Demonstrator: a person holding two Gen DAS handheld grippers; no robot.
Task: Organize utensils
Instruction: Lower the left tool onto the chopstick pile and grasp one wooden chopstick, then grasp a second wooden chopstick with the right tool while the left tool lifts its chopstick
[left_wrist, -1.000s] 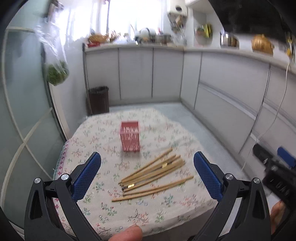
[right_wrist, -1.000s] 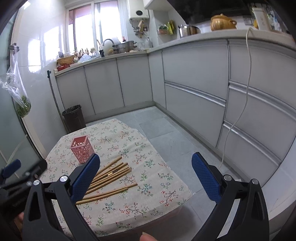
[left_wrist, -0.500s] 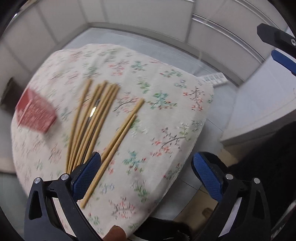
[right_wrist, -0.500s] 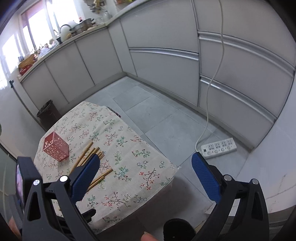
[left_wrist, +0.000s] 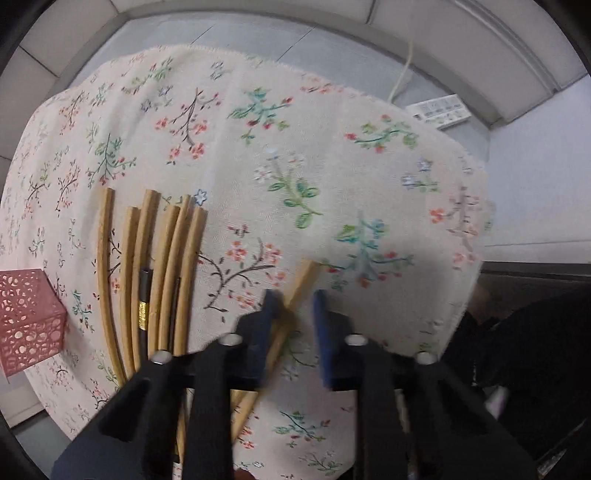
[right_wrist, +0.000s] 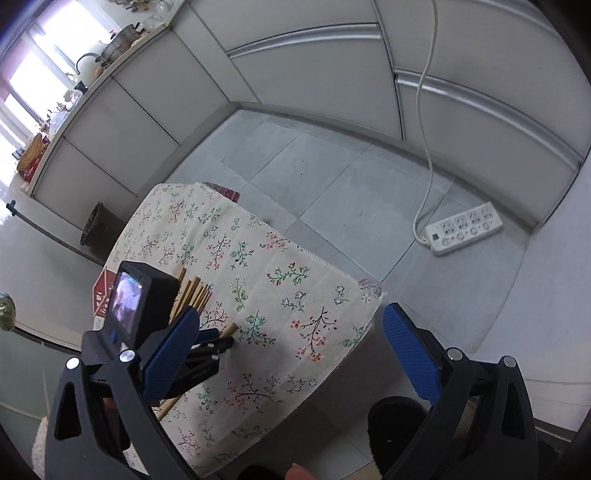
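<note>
While nothing is sitting in the holder yet, the job is only just getting started.

Done so far: as far as I can judge, no chopstick is put away; all are lying on the floral cloth of the bench (left_wrist: 332, 155).

Loose bundle: six or so chopsticks (left_wrist: 147, 266) are fanning side by side at about 9 o'clock in the left wrist view, just beside the pink holder (left_wrist: 26, 317), which is standing at the far 9 o'clock edge.

Left hand-held gripper (left_wrist: 293, 295): pointing down at the bench, its jaws have just been closing around the separate pair of chopsticks (left_wrist: 301, 280) near centre; one pad looks to be touching the wood, the other standing a little apart, so the grasp is not yet firm.

Right hand-held gripper (right_wrist: 291, 350): spread wide, holding nothing, hanging off the bench's edge.

Left to do: lifting this pair into the holder, then the bundle.
</note>
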